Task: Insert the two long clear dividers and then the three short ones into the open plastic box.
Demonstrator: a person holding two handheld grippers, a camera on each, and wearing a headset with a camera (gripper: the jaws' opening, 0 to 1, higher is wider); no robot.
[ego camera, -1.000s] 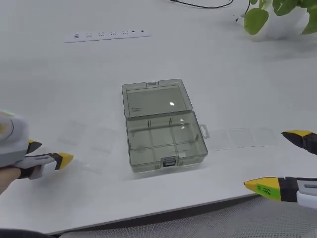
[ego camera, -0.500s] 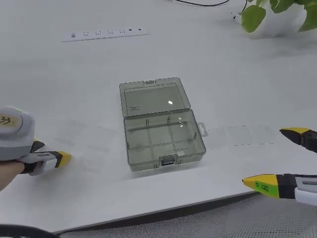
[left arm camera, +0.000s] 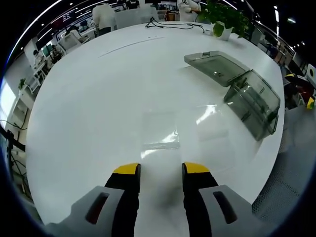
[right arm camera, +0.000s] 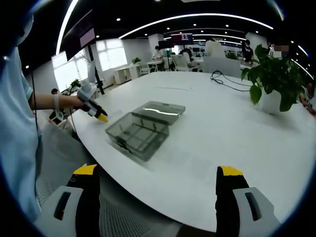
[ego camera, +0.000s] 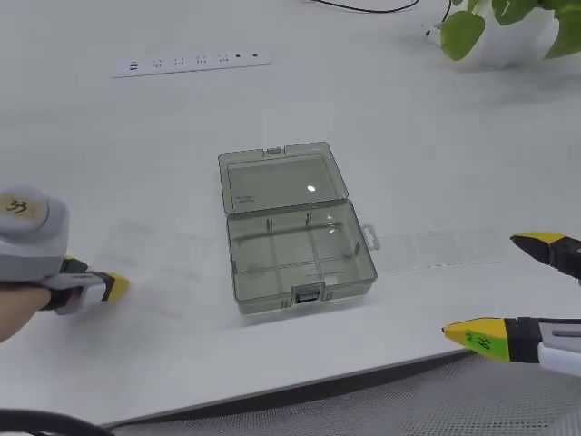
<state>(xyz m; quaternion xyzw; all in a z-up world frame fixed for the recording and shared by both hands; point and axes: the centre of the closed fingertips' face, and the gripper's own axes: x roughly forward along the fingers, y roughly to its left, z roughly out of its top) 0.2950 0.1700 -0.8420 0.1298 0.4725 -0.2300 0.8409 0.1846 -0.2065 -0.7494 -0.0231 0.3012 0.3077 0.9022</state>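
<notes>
The open plastic box (ego camera: pixel 295 245) sits in the middle of the table (ego camera: pixel 408 118), lid laid back on the far side. To its left lie squarish clear dividers (left arm camera: pixel 160 131), to its right a longer clear strip (ego camera: pixel 438 247). The left gripper (left arm camera: pixel 161 170), jaws slightly apart and empty, points at those dividers, just short of them. The right gripper (right arm camera: pixel 158 172) is spread wide, empty, by the table's near edge. This looks like the opening pick: long ones go first, so the right gripper must drop over the strip's edge and pinch it up
</notes>
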